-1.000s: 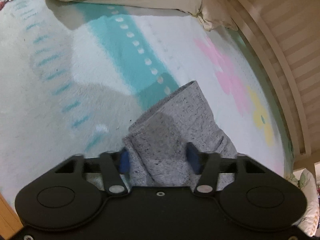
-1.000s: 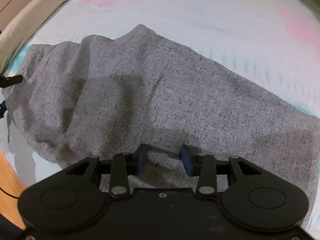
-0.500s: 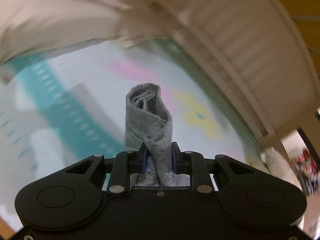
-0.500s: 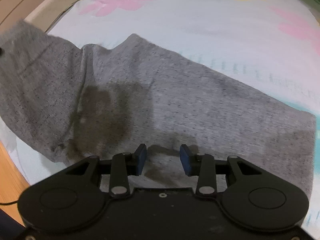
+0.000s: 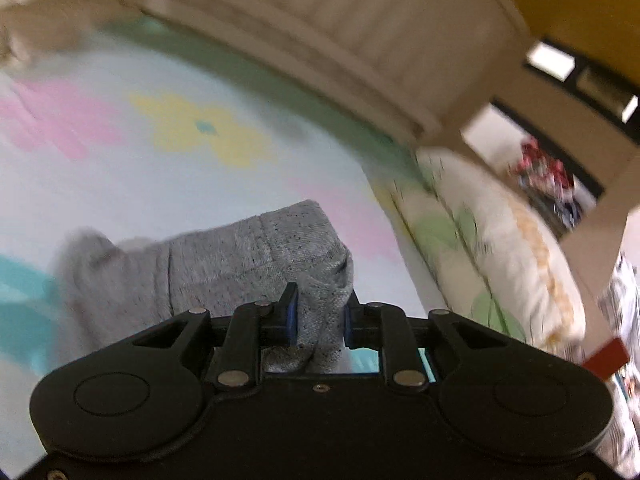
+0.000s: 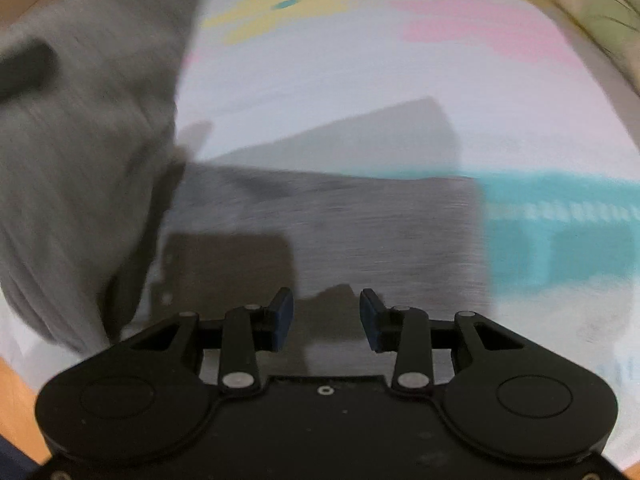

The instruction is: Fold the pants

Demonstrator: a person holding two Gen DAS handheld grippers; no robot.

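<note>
The grey speckled pants (image 5: pixel 240 256) lie on a flowered bedsheet (image 5: pixel 120 184). My left gripper (image 5: pixel 318 316) is shut on the ribbed cuff end of a leg, whose fabric is bunched between the blue pads and held up off the sheet. In the right wrist view this raised part of the pants (image 6: pixel 80 120) hangs blurred at the left, while the rest lies flat (image 6: pixel 360 220) on the sheet. My right gripper (image 6: pixel 326 320) points down over the flat part with its jaws apart and nothing pinched between them.
A floral pillow (image 5: pixel 500 248) lies at the right edge of the bed. A pale slatted bed rail (image 5: pixel 320 40) runs along the far side. A teal stripe (image 6: pixel 560 232) crosses the sheet. A wooden edge (image 6: pixel 16 400) shows at the near left.
The left gripper closed on the cuff, then lifted and swung it across the bed while rolling. The right gripper slid along the pants; the raised leg now fills its left side.
</note>
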